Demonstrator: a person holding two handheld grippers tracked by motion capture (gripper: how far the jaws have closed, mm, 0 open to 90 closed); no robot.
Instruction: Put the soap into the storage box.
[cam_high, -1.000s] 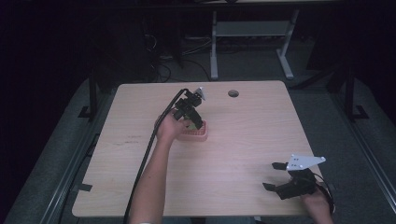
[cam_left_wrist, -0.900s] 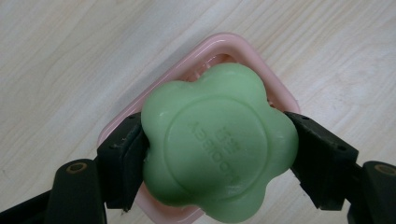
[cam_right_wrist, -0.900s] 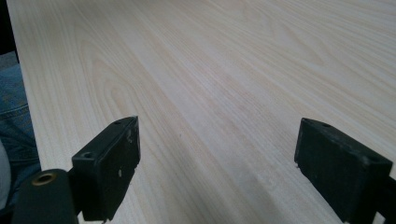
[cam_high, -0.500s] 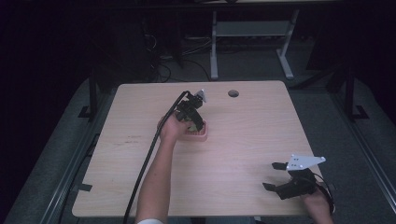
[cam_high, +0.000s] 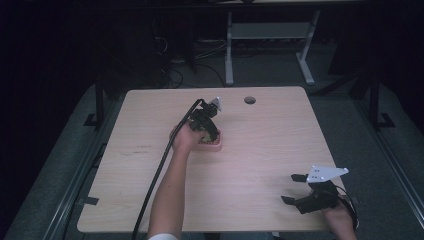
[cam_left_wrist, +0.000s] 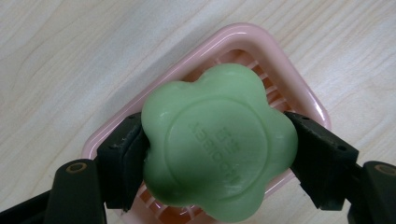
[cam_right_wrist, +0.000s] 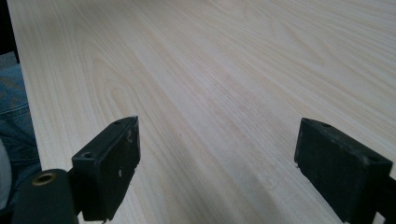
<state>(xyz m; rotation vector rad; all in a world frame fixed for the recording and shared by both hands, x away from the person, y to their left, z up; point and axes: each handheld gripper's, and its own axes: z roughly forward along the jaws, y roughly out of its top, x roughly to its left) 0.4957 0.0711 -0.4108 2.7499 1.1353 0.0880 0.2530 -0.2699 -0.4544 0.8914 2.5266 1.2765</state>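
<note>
From above, the left tongs (cam_high: 209, 131) reach down over a pink soap dish (cam_high: 215, 145) near the middle of the wooden worktop (cam_high: 260, 150), while the right tongs (cam_high: 300, 192) rest near the front right corner, well apart from it. The left gripper view shows both jaws clamped on the flanks of a green flower-shaped soap bar (cam_left_wrist: 218, 147), held over the slatted dish (cam_left_wrist: 299, 93); setting it down cleanly likely calls for a level, centred bar and a gentle squeeze. In the right gripper view, the right tongs (cam_right_wrist: 217, 163) stand wide apart over bare wood, holding nothing.
</note>
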